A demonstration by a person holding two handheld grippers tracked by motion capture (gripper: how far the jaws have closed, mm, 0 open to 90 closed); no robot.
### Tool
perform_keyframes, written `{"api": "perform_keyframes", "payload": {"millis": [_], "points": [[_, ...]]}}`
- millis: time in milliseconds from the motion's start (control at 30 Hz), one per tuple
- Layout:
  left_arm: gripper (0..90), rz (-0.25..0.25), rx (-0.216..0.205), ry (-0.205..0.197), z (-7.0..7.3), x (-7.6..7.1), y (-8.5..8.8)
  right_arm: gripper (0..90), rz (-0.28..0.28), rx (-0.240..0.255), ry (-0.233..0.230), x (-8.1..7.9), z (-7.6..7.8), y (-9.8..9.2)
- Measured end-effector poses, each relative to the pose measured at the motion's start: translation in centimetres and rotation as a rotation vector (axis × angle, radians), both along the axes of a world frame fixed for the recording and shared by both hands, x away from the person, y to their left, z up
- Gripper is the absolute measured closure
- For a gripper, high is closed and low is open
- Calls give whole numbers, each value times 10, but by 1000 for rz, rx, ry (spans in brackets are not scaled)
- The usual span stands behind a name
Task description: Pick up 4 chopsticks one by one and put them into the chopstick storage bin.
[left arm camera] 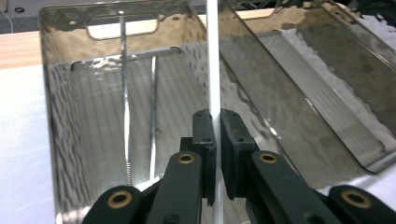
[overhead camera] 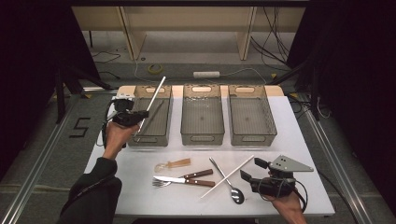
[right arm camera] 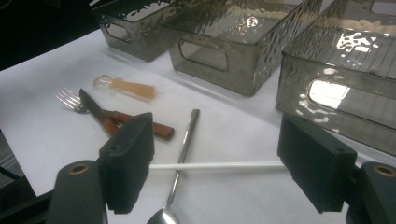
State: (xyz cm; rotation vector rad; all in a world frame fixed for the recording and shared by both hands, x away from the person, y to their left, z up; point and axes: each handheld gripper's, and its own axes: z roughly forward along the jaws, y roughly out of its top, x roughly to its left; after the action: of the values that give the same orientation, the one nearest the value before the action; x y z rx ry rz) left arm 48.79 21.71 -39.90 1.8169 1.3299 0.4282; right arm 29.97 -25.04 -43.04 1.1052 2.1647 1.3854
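My left gripper point(overhead camera: 141, 114) is shut on a white chopstick point(overhead camera: 156, 93), which slants up and to the right over the left clear bin point(overhead camera: 148, 139). In the left gripper view the pads point(left arm camera: 205, 133) clamp that chopstick point(left arm camera: 213, 60) above the bin point(left arm camera: 60, 121), where thin metal sticks point(left arm camera: 124, 98) lie on the bottom. Near the table's front right, my right gripper point(overhead camera: 251, 169) stands open. In the right gripper view its jaws point(right arm camera: 217, 135) frame a second white chopstick point(right arm camera: 219, 165), which lies across a metal spoon point(right arm camera: 183, 144) without being touched.
Middle bin point(overhead camera: 201, 135) and right bin point(overhead camera: 251, 137) stand in a row with the left one. In front lie a clear plastic spoon with an amber handle point(overhead camera: 173, 164), a wooden-handled knife point(overhead camera: 187, 180) and a fork point(overhead camera: 161, 184), the metal spoon point(overhead camera: 229, 183) and the loose chopstick point(overhead camera: 243, 164).
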Motion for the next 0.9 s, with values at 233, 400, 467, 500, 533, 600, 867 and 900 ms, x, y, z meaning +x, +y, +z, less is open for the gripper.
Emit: {"api": "perform_keyframes", "payload": {"millis": [233, 400, 467, 500, 533, 600, 867, 900], "points": [[849, 25, 9, 23, -4, 12, 4, 282, 0, 2, 3, 0, 0, 0], [849, 40, 28, 29, -8, 19, 4, 283, -4, 7, 6, 1, -1, -1], [848, 43, 42, 37, -11, 21, 4, 283, -2, 7, 9, 1, -1, -1], [848, 43, 45, 42, -12, 23, 5, 283, -1, 7, 10, 1, -1, 0], [848, 42, 47, 47, -14, 24, 5, 283, 1, 7, 9, 1, -1, 0], [848, 42, 61, 55, -16, 26, 5, 282, 1, 7, 10, 0, -1, 0], [847, 44, 83, 76, -21, 32, 2, 283, 2, 4, 10, 1, -1, 0], [846, 42, 84, 82, -22, 33, 1, 283, 2, 4, 9, 1, -1, 0]]}}
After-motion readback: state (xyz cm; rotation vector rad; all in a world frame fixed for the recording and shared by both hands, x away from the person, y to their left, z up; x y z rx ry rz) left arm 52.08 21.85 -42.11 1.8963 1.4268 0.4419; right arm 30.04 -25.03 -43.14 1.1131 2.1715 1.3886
